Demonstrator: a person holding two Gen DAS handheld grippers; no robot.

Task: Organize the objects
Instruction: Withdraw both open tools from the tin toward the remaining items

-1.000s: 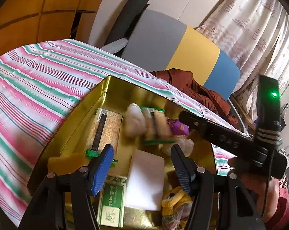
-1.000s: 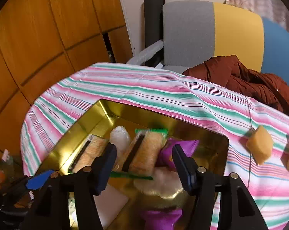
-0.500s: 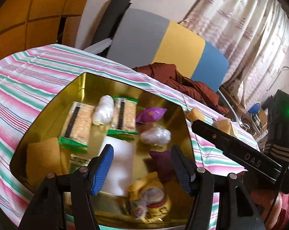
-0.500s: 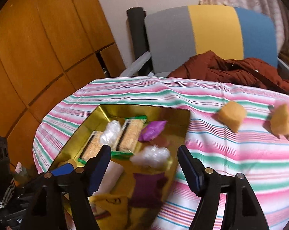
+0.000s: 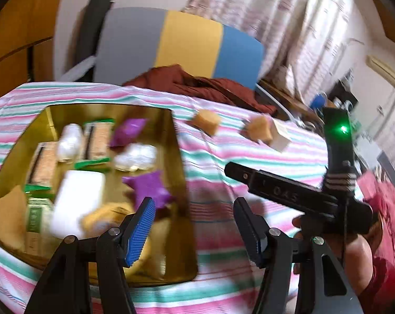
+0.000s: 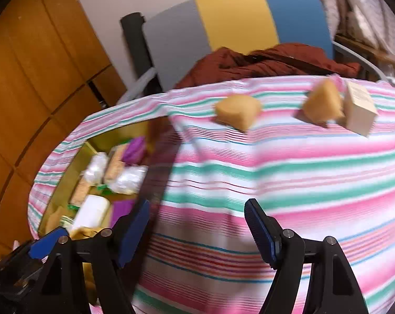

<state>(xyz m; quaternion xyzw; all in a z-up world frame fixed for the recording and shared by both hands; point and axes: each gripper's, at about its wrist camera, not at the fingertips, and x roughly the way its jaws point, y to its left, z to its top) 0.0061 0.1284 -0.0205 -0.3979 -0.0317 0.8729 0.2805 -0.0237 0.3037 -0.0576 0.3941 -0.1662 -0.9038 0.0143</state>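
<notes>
Three loose things are left on the striped table (image 6: 289,172) near its far edge, well apart from the gold tin (image 5: 175,141), which sits toward the table's left side and is already packed with wrapped snacks, a white block and purple packets. The nearest is a tan sponge (image 6: 236,111); further right a second sponge (image 6: 322,107) lies touching a pale box (image 6: 360,111). The sponges are judged to be light, soft and easily squashed, with a rough surface that is unlikely to slip; a hold across the middle of two opposite faces is suggested, closed only until the foam gives slightly, since a hard squeeze would deform it and let it spring out. The box is judged stiffer and smoother, probably thin card that could dent, so it is best taken across its flat sides rather than at a corner, and it may need separating from the sponge it touches first. The right hand-held gripper (image 6: 197,231) is seen with jaws apart over bare cloth, nothing between them, and they have just been widening. The left hand-held gripper (image 5: 195,229) is likewise spread and empty, poised at the tin's near right corner.
</notes>
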